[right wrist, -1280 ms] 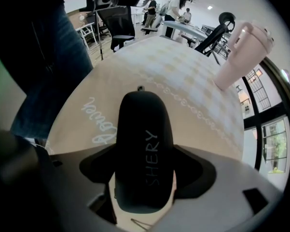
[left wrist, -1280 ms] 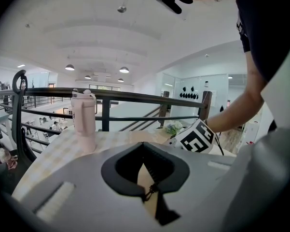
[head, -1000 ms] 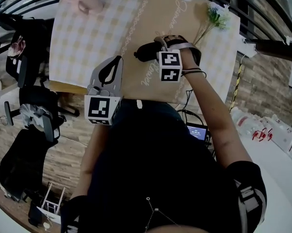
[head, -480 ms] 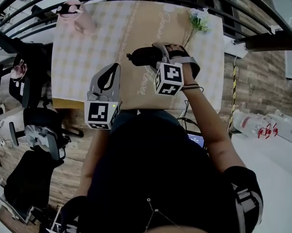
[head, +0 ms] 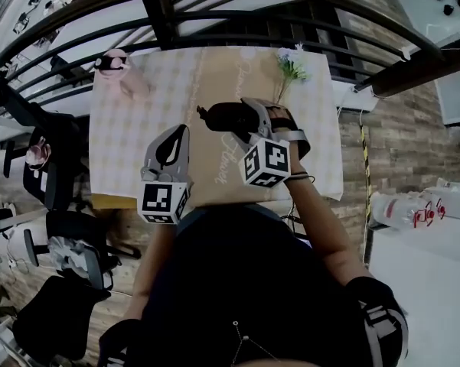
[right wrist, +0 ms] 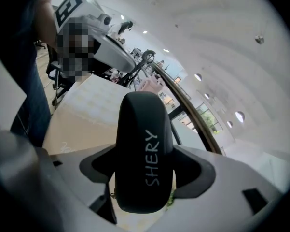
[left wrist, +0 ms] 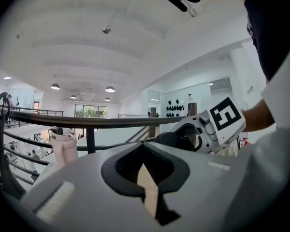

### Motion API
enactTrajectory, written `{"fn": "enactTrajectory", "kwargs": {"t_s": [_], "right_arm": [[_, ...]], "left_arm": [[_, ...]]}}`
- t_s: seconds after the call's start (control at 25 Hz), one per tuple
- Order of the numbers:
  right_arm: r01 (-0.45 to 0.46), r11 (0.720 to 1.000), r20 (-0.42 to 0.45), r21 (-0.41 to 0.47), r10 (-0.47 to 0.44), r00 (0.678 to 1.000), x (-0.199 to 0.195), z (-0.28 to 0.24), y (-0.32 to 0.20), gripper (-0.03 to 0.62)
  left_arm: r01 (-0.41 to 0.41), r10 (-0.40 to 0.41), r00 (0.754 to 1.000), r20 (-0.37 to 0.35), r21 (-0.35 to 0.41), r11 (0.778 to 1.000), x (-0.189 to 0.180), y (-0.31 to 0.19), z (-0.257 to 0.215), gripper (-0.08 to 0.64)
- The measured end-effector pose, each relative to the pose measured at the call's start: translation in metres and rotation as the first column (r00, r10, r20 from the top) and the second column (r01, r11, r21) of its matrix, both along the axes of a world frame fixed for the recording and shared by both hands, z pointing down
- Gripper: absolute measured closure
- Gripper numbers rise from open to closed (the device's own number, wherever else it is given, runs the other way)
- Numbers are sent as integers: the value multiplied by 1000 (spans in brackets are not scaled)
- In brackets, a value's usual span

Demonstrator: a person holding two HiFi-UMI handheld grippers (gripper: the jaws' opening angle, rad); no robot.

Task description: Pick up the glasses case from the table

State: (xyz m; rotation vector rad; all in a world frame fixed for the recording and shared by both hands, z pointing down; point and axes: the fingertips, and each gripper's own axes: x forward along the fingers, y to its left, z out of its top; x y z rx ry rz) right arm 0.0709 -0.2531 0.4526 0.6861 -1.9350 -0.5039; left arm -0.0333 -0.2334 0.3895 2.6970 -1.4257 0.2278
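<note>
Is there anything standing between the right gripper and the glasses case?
Nothing visible. The right gripper is shut on the glasses case, which sits directly between its jaws. The pink cup and the flowers stand apart on the table.

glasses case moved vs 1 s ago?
Yes. Held in the right gripper, the glasses case now sits farther from the near edge of the table and nearer the flowers in the head view, so it was likely lifted.
</note>
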Motion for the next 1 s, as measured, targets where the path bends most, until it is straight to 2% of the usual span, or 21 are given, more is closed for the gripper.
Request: {"fn": "enactTrajectory", "kwargs": {"t_s": [0.28,0.48,0.64,0.84,0.92,1.0], "right_arm": [[-129,979,134,156,109,985,12,-55,-6,264],[-240,944,283,225,172,943,18,-99,-12,264],[-318,913,413,257,194,890,16,-133,-17,264],[-402,862,553,309,181,813,10,-171,-16,264],[-443,842,615,307,180,768,10,-182,-14,264],[-490,826,686,277,187,703,12,-189,-12,264]], "left_arm": [[-25,29,999,-34,95,995,7,-8,-42,549],[-32,39,998,-43,147,989,9,-15,-73,548],[-30,42,997,-59,190,981,5,-21,-96,548],[-11,30,997,-76,244,970,-5,-24,-120,548],[1,21,997,-81,257,966,-9,-24,-126,548],[11,11,997,-80,271,963,-13,-23,-131,549]]}}
